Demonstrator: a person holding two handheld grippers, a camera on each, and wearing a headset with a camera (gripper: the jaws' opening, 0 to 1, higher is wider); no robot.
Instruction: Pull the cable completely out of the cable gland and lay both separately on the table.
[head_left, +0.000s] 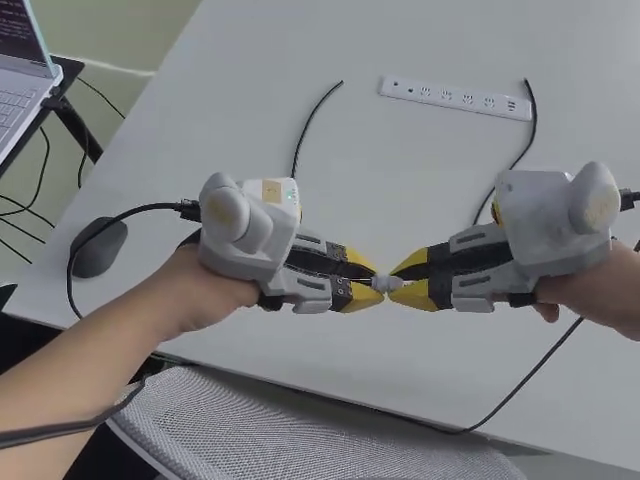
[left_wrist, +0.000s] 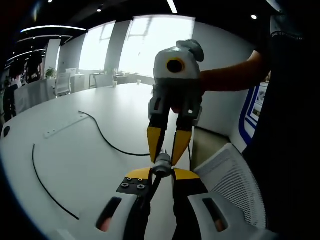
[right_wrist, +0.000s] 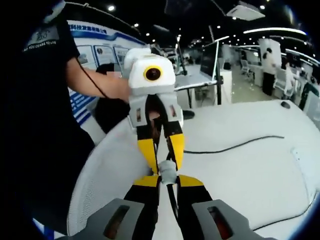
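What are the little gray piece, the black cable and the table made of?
Gray piece: probably plastic, matte, pale and smoothly moulded.
Cable: likely rubbery black jacket, thin and bending.
Table: smooth white top with soft sheen; material underneath can't be told.

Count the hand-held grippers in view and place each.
2. The left hand-held gripper is left of centre in the head view; the right hand-held gripper faces it from the right, tips meeting at the cable gland.
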